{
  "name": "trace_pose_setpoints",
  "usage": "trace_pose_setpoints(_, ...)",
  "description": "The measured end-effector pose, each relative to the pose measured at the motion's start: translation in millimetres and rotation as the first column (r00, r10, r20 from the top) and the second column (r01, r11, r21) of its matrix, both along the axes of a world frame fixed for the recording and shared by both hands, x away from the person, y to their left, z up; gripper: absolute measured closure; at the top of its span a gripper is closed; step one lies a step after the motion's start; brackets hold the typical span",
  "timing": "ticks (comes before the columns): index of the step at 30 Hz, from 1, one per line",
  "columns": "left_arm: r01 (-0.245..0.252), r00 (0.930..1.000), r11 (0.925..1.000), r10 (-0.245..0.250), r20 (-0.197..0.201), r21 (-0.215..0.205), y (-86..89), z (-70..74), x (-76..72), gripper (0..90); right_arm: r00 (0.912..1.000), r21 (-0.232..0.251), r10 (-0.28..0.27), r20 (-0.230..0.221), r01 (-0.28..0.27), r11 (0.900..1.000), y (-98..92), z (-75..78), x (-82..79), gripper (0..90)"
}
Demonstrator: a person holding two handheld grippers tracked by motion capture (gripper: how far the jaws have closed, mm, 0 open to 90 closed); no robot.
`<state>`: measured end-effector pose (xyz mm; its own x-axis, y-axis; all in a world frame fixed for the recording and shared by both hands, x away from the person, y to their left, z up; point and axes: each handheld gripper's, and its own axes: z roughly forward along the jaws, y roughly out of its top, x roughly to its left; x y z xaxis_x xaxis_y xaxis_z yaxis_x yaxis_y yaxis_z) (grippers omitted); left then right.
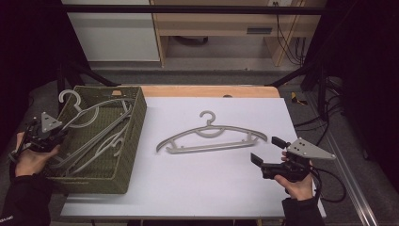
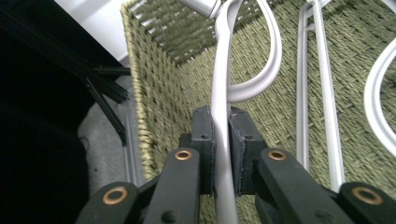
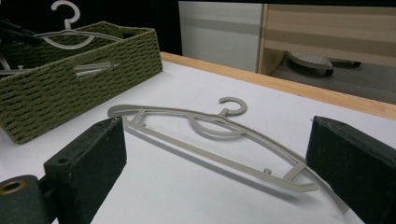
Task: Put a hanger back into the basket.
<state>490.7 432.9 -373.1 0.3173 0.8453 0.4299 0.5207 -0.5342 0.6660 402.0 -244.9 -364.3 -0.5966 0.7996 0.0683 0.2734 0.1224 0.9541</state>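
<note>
Woven green basket (image 1: 127, 141) is seen holding grey hangers, one hanger (image 2: 219, 116) clamped by the left gripper (image 2: 221, 140); the right gripper (image 3: 215, 158) is held wide open, empty.

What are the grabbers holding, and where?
The left gripper clamps a hanger in the basket by its thin arm. The right gripper holds nothing.

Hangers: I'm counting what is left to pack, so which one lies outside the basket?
The grey hanger lying flat on the white table, untouched; the other hangers sit in the green woven basket.
</note>
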Motion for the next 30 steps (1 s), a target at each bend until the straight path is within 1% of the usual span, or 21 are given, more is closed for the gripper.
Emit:
trace_pose_setpoints(1,0.005,0.9999,0.9999,-0.005,-0.01,-0.013,-0.4,0.4,0.0,81.9,1.0,0.001,-0.001,0.0,0.001,1.0,-0.5,0.3,-0.3,5.3)
trace_pose_setpoints(2,0.01,0.9994,0.9995,-0.011,-0.032,-0.031,-0.9,1.0,0.2,81.9,1.0,0.001,0.002,0.0,-0.002,1.0,-1.2,0.5,-0.6,5.3)
trace_pose_setpoints(3,0.015,0.9986,0.9994,-0.016,-0.05,-0.031,-1.9,1.4,0.0,81.8,1.0,0.002,-0.002,0.002,0.002,1.0,-1.3,0.5,-0.5,5.3)
trace_pose_setpoints(6,0.007,0.9963,0.9966,-0.014,-0.085,-0.082,-2.8,4.9,-1.2,81.0,1.0,0.004,0.0,0.001,0.0,1.0,-1.4,0.7,-0.7,5.3)
trace_pose_setpoints(7,0.009,0.9961,0.9953,-0.017,-0.086,-0.097,-3.0,6.5,-2.3,80.9,1.0,0.003,-0.001,0.0,0.001,1.0,-1.0,0.7,-0.6,5.3)
trace_pose_setpoints(8,0.014,0.9958,0.9925,-0.025,-0.088,-0.122,-3.4,8.8,-4.0,80.7,1.0,0.001,-0.002,0.001,0.002,1.0,-0.9,0.7,-0.6,5.3)
trace_pose_setpoints(10,0.033,0.9956,0.9894,-0.045,-0.082,-0.141,-5.0,11.6,-6.9,80.4,1.0,0.002,0.001,0.0,-0.001,1.0,-0.8,0.9,-0.9,5.3)
trace_pose_setpoints(11,0.046,0.9946,0.9863,-0.06,-0.085,-0.159,-6.1,13.1,-8.4,80.0,1.0,0.004,0.0,0.0,0.0,1.0,-0.6,1.1,-1.0,5.3)
trace_pose_setpoints(13,0.069,0.991,0.9825,-0.087,-0.101,-0.173,-10.0,14.7,-11.4,79.7,1.0,0.002,-0.001,0.003,0.001,1.0,-0.8,1.3,-1.1,5.3)
trace_pose_setpoints(15,0.092,0.9849,0.9811,-0.115,-0.13,-0.17,-15.8,14.0,-14.1,79.1,1.0,0.003,-0.002,0.005,0.002,1.0,-1.1,1.8,-1.6,5.3)
trace_pose_setpoints(16,0.108,0.9781,0.9811,-0.134,-0.16,-0.161,-18.5,13.6,-15.1,79.0,1.0,0.007,0.002,0.005,-0.002,1.0,-1.3,2.1,-1.9,5.3)
trace_pose_setpoints(18,0.119,0.971,0.9823,-0.145,-0.19,-0.145,-24.2,11.9,-17.0,78.8,1.0,0.007,0.0,0.006,0.0,1.0,-1.5,2.3,-1.9,5.3)
trace_pose_setpoints(19,0.123,0.9658,0.98,-0.154,-0.208,-0.156,-25.8,11.1,-17.5,78.8,1.0,0.007,0.001,0.005,-0.001,1.0,-1.3,2.1,-1.9,5.3)
trace_pose_setpoints(20,0.126,0.9648,0.9799,-0.157,-0.211,-0.155,-27.1,9.6,-17.9,78.8,1.0,0.005,-0.001,0.003,0.001,1.0,-1.1,2.0,-2.0,5.3)
trace_pose_setpoints(22,0.134,0.9556,0.9774,-0.171,-0.24,-0.163,-28.3,7.9,-18.8,78.7,1.0,0.005,-0.001,0.005,0.001,1.0,-0.7,2.0,-1.8,5.3)
trace_pose_setpoints(23,0.136,0.9549,0.9768,-0.174,-0.241,-0.166,-29.3,5.9,-19.4,78.7,1.0,0.003,0.0,0.006,0.0,1.0,-0.9,2.1,-1.9,5.3)
trace_pose_setpoints(25,0.151,0.9453,0.9734,-0.193,-0.263,-0.173,-30.6,4.2,-20.2,78.7,1.0,0.005,0.0,0.007,0.0,1.0,-1.2,2.2,-2.0,5.3)
trace_pose_setpoints(26,0.152,0.9463,0.9749,-0.191,-0.261,-0.163,-32.6,3.7,-20.7,78.8,1.0,0.007,0.0,0.006,0.0,1.0,-1.3,2.2,-2.0,5.3)
trace_pose_setpoints(27,0.151,0.9453,0.9773,-0.186,-0.268,-0.149,-34.8,3.7,-20.8,78.8,1.0,0.005,-0.001,0.006,0.001,1.0,-1.3,2.2,-2.0,5.3)
trace_pose_setpoints(28,0.163,0.9425,0.9768,-0.196,-0.271,-0.138,-37.2,3.1,-21.0,78.8,1.0,0.004,0.0,0.006,0.0,1.0,-1.1,2.2,-2.0,5.4)
trace_pose_setpoints(30,0.186,0.925,0.973,-0.22,-0.31,-0.137,-41.4,2.3,-20.2,78.6,1.0,0.004,0.001,0.006,-0.001,1.0,-0.5,2.3,-2.1,5.3)
